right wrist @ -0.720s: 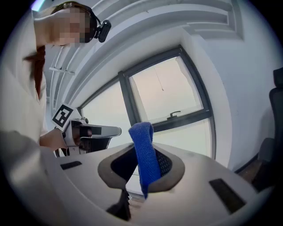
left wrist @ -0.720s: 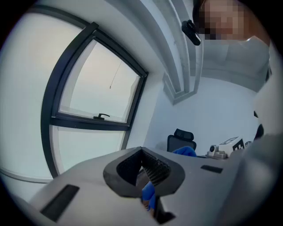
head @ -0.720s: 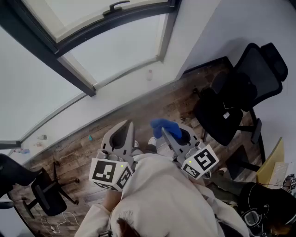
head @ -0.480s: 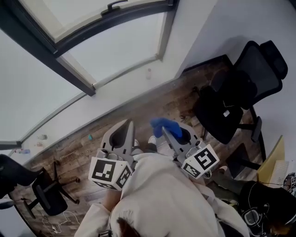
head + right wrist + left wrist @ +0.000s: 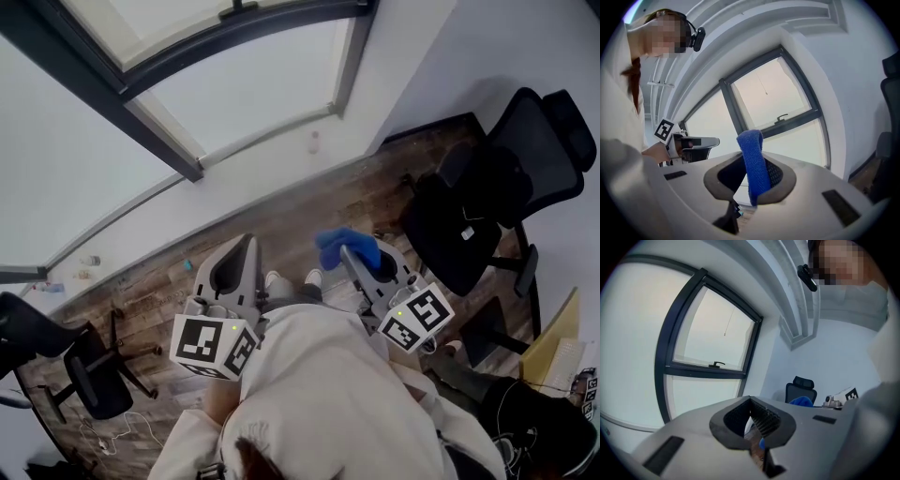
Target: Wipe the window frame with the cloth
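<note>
The dark window frame (image 5: 141, 122) with its handle (image 5: 239, 7) runs across the top left of the head view, well above and beyond both grippers. My right gripper (image 5: 349, 251) is shut on a blue cloth (image 5: 345, 246), held in front of the person's chest. In the right gripper view the cloth (image 5: 752, 159) stands up as a folded strip from the jaws of the right gripper (image 5: 754, 180), with the frame (image 5: 787, 124) far behind it. My left gripper (image 5: 232, 270) is shut and holds nothing. From the left gripper (image 5: 752, 420) the frame (image 5: 705, 372) shows at a distance.
A black office chair (image 5: 487, 206) stands at the right and another chair (image 5: 84, 375) at the lower left, both on the wood floor (image 5: 309, 211). A small bottle (image 5: 314, 142) sits on the white ledge below the window. Yellow board (image 5: 548, 342) leans at the far right.
Both grippers sit slightly lower and further apart in the head view, and the window has shifted a little. The cloth stays pinched in the right gripper.
</note>
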`<state>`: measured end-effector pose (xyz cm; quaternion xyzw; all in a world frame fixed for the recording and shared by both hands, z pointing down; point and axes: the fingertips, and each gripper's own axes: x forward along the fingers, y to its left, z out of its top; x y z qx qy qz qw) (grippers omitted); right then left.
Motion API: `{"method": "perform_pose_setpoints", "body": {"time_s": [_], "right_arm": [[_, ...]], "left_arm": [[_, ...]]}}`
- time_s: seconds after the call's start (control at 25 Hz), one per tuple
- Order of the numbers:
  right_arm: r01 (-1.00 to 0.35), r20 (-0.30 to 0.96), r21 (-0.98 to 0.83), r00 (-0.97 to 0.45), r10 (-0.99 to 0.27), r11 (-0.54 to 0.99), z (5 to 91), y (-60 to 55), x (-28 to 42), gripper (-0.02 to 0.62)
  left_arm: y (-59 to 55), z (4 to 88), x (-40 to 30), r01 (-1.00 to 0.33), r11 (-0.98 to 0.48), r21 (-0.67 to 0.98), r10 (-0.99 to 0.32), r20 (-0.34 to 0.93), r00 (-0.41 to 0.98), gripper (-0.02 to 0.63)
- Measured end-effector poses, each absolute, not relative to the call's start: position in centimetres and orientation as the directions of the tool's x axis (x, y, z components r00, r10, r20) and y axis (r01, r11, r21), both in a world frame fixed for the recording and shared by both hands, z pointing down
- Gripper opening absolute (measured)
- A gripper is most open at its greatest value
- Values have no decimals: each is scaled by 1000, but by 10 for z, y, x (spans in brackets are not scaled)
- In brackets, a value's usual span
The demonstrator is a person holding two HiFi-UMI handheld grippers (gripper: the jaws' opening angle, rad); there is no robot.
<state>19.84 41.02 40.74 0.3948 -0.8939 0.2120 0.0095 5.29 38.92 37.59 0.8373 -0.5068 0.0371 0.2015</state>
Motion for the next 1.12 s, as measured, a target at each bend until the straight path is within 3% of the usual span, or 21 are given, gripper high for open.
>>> {"method": "perform_pose_setpoints", "body": {"time_s": [0.52,0.92,1.12], "right_arm": [[-706,213,-368,-698,-684,605,412,360,146,54],[-731,162,-368,-659,-735,574,391,284,51,54],[-733,175,-336,-665,-726,591,391,266,28,54]], "left_arm": [[352,375,-51,-915,-260,308,-899,267,346,5],[274,364,-161,-924,-268,272,-908,249,337,5],[254,378,-158,-911,-291,292,-887,274,371,5]]}}
